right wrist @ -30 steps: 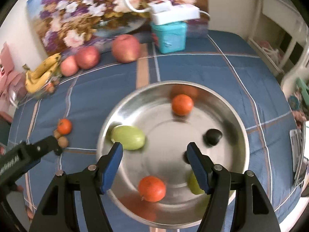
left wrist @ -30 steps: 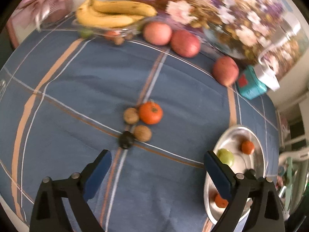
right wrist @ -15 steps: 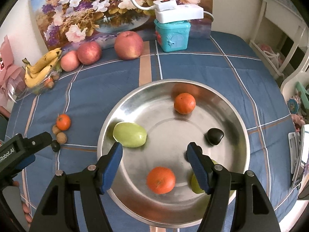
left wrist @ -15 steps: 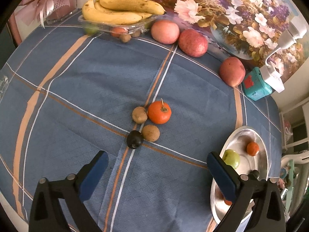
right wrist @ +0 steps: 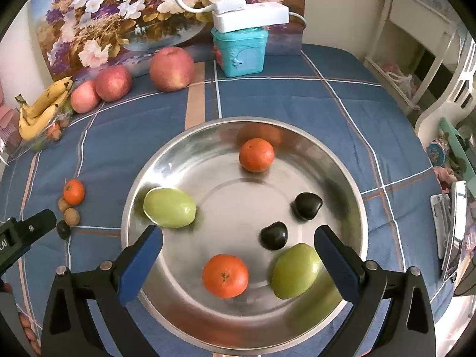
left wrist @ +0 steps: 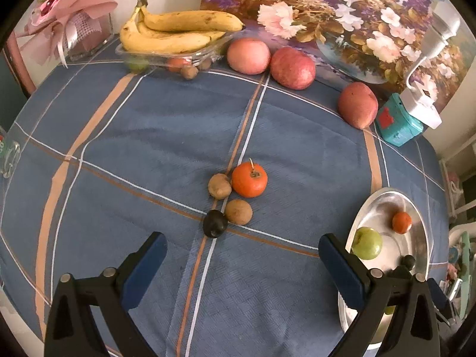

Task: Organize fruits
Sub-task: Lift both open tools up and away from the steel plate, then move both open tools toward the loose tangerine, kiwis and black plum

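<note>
A steel bowl (right wrist: 342,178) holds two oranges (right wrist: 256,154), two green fruits (right wrist: 169,207) and two dark fruits (right wrist: 306,206). My right gripper (right wrist: 236,251) is open and empty just above its near side. On the blue cloth lie an orange fruit with a stem (left wrist: 249,179), two brown fruits (left wrist: 219,186) and a dark fruit (left wrist: 214,223). My left gripper (left wrist: 241,255) is open and empty, near side of that cluster. The bowl shows at right in the left wrist view (left wrist: 422,223).
At the back stand a clear tray with bananas (left wrist: 175,29), three red apples (left wrist: 293,64), a teal box (left wrist: 397,125) with a white lamp base and a flower painting (left wrist: 342,9). A pink gift box (left wrist: 74,17) sits far left. A white chair (right wrist: 440,101) stands right of the table.
The left gripper has pulled back and turned, so the fruit cluster sits more central. The near orange in the bowl rolled a little; the right gripper stays over the bowl.
</note>
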`<action>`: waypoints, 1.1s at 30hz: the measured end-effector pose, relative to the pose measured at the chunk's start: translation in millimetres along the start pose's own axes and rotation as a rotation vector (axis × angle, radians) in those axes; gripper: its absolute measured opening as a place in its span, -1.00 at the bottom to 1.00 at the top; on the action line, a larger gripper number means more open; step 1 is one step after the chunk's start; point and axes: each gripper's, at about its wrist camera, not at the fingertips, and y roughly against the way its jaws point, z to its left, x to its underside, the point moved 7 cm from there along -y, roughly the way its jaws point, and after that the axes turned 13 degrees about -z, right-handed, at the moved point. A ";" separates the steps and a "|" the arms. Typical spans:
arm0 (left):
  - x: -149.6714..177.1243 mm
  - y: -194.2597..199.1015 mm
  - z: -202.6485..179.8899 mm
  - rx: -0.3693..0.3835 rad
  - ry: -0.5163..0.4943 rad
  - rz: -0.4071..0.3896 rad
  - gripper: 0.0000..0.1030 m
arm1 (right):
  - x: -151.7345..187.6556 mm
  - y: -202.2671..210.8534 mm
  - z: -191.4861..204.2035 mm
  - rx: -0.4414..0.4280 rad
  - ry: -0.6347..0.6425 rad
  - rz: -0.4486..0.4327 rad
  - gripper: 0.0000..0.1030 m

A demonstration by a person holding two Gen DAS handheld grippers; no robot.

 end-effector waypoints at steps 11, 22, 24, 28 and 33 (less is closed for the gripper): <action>-12.1 7.2 -14.2 -0.029 -0.237 -0.063 1.00 | 1.0 -0.4 1.7 0.022 -0.003 -0.005 0.97; -39.9 7.4 28.8 -0.103 -0.318 -0.086 1.00 | 4.8 0.1 32.8 0.019 0.036 0.003 0.97; -48.9 8.4 46.5 -0.146 -0.317 -0.103 1.00 | 4.8 1.2 46.6 -0.007 0.050 0.004 0.97; -62.2 9.7 82.6 -0.229 -0.298 -0.118 1.00 | 6.2 1.4 79.5 -0.052 0.104 0.012 0.97; -71.8 11.0 132.3 -0.259 -0.190 -0.106 1.00 | 6.1 5.3 119.1 -0.111 0.123 0.013 0.97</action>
